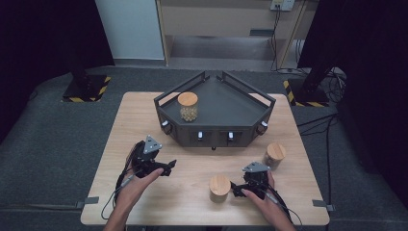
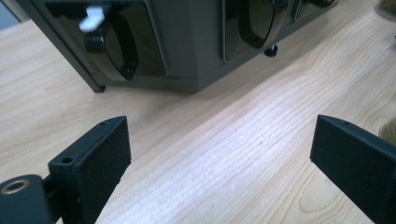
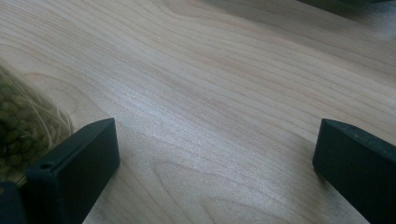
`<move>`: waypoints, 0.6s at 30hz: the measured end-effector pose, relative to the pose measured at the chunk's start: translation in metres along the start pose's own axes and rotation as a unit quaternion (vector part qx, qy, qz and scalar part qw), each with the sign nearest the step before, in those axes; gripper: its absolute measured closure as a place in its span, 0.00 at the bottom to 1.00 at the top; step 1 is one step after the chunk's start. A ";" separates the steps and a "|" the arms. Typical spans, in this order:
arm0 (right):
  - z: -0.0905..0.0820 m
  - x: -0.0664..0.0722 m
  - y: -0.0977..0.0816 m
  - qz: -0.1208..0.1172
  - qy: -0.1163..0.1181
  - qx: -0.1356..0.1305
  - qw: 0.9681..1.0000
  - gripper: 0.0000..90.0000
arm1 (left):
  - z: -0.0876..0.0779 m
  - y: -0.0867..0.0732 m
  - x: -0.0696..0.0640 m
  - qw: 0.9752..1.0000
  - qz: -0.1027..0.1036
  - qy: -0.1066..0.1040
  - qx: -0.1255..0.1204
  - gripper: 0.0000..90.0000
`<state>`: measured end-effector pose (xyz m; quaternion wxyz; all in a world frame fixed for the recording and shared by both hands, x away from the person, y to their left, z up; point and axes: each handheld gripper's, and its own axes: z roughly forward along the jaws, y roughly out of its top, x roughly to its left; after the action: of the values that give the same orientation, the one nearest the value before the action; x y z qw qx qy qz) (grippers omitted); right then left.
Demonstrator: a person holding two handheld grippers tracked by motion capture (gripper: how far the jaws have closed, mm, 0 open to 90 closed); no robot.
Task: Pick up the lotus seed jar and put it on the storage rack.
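Three glass jars with wooden lids are in the high view. One jar [image 1: 187, 107] stands on the dark grey angular rack [image 1: 226, 108] at the back of the table. A second jar [image 1: 220, 187] stands at the front middle of the table, and a third jar [image 1: 275, 155] stands to the right. My left gripper [image 1: 169, 167] rests low at the front left, pointing right, and is open over bare wood [image 2: 219, 135]. My right gripper [image 1: 235, 188] is open, its tips just right of the front jar and apart from it. That jar [image 3: 14, 126], holding green beans, shows beside one jaw [image 3: 217, 140].
The rack's front wall [image 2: 187, 42] carries dark recesses with white-tipped switches and stands close ahead of my left gripper. The wooden table [image 1: 134, 115] sits on grey carpet. Cables trail from both grippers off the front edge.
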<state>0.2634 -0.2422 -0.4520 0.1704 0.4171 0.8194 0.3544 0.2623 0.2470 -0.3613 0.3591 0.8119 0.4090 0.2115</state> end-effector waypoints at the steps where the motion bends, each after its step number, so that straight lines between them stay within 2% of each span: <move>1: 0.000 0.000 0.000 0.000 0.000 0.000 1.000 0.01 | 0.001 -0.001 0.000 1.000 0.000 0.001 0.002 0.04; 18: 0.000 0.000 0.000 0.000 0.000 0.000 1.000 0.01 | 0.017 -0.027 0.002 1.000 -0.020 0.008 0.016 0.04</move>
<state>0.2630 -0.2422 -0.4520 0.1704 0.4176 0.8192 0.3543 0.2605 0.2528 -0.3923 0.3466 0.8078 0.4309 0.2040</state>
